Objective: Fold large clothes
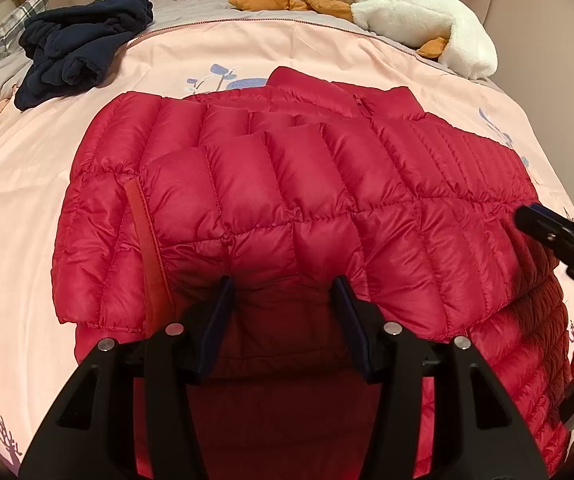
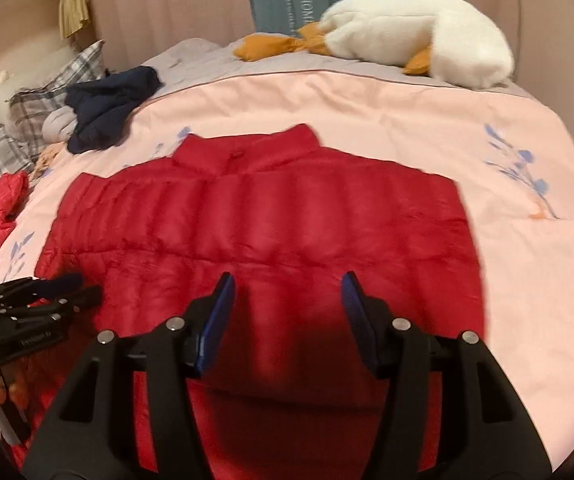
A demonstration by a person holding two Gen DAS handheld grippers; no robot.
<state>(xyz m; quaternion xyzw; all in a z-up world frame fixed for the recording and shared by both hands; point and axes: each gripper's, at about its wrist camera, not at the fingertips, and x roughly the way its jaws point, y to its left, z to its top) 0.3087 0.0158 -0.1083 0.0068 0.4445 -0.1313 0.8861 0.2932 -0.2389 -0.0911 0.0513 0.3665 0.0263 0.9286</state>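
A red quilted down jacket (image 1: 287,200) lies on the pink bedspread (image 1: 27,220), with a sleeve folded across its body. My left gripper (image 1: 285,284) is open, its blue-padded fingers just above the jacket's near folded edge, holding nothing. In the right wrist view the jacket (image 2: 255,232) lies flat with its collar pointing away. My right gripper (image 2: 287,280) is open above the jacket's near part, empty. The left gripper also shows at the left edge of the right wrist view (image 2: 59,284), and the right gripper at the right edge of the left wrist view (image 1: 527,216).
A dark navy garment (image 1: 83,48) lies bunched at the far left of the bed. A white plush goose with orange feet (image 1: 419,12) lies at the far right. Plaid pillows (image 2: 43,108) sit at the left. A pink curtain hangs behind the bed.
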